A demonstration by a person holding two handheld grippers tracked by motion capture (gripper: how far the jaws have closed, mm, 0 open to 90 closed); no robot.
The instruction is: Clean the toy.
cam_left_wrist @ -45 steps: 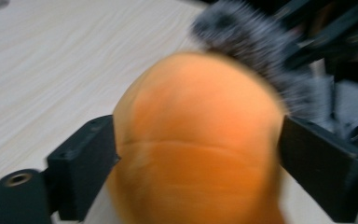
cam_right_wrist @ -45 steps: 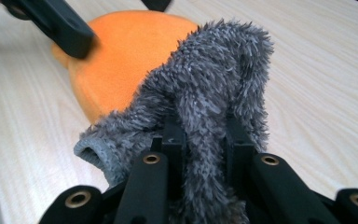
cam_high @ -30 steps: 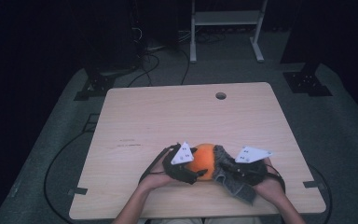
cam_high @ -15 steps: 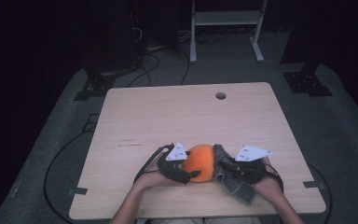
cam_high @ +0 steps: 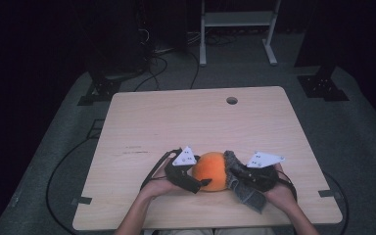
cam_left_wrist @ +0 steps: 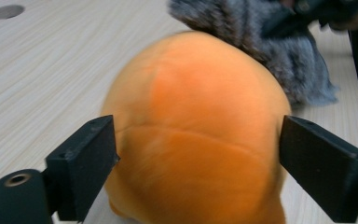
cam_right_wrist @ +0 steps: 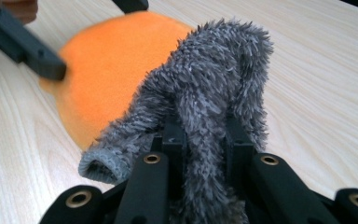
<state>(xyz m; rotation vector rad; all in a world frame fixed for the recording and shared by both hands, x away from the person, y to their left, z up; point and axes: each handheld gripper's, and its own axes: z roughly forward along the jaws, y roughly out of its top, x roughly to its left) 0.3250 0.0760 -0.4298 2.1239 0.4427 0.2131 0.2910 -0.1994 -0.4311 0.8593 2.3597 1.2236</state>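
Left gripper (cam_left_wrist: 196, 154) fingers, just opening, straddle the orange plush ball (cam_left_wrist: 196, 140) without visibly pressing; it rests on the counter (cam_high: 186, 122). Right gripper (cam_right_wrist: 205, 135) fingers pinch the grey fuzzy cloth (cam_right_wrist: 214, 79), which touches the ball.

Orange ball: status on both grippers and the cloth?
Left gripper jaws just opening, straddling orange ball. Right gripper shut on grey cloth, cloth against the ball. Table ahead unobstructed.

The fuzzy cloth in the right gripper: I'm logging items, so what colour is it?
Grey, a shaggy pile; the cloth shows best in the right gripper view.
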